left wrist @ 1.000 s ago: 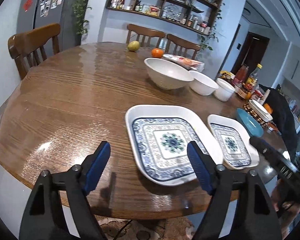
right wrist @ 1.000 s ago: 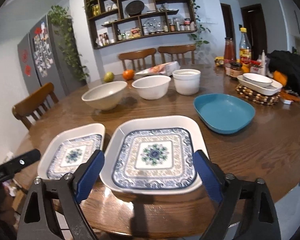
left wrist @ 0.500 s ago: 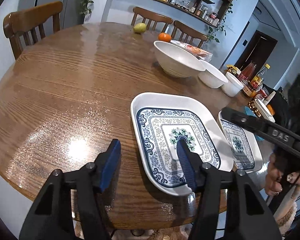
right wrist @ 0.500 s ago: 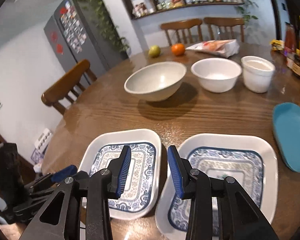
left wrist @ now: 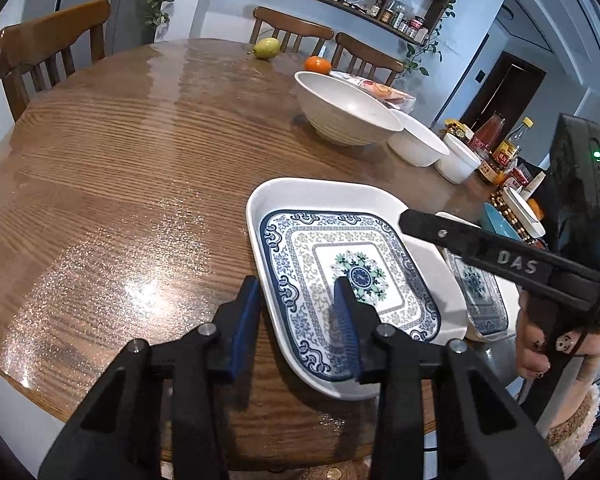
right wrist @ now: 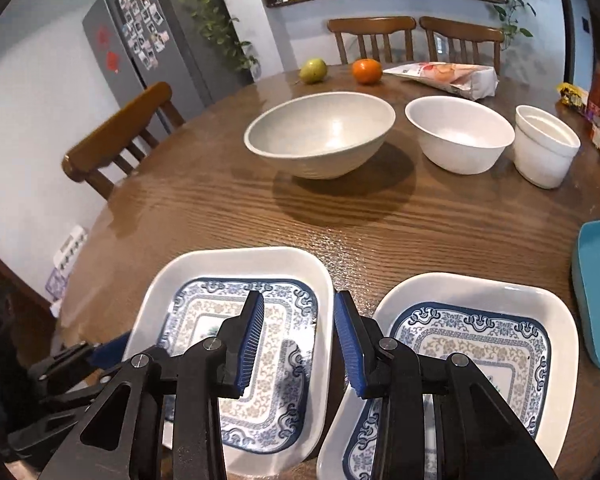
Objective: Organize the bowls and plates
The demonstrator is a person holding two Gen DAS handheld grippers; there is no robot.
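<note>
Two white square plates with blue patterns lie side by side at the near edge of the wooden table. My left gripper [left wrist: 298,322] straddles the left rim of the left plate [left wrist: 340,264], jaws partly closed around it, not pressing it. My right gripper [right wrist: 300,338] straddles the right rim of the same plate [right wrist: 240,320], jaws narrowly apart. The other patterned plate [right wrist: 472,340] lies just right of it. A large grey-white bowl [right wrist: 320,132], a white bowl [right wrist: 460,132] and a white cup-like bowl [right wrist: 546,144] stand in a row behind.
A teal plate [right wrist: 598,292] lies at the right edge. A pear [right wrist: 313,70], an orange [right wrist: 367,71] and a snack bag [right wrist: 448,76] sit at the far side. Bottles and jars [left wrist: 496,140] stand at the far right. Wooden chairs [left wrist: 48,48] surround the table.
Both grippers moved in onto the left patterned plate from opposite sides and narrowed their jaws from wide open to a small gap around its rims.
</note>
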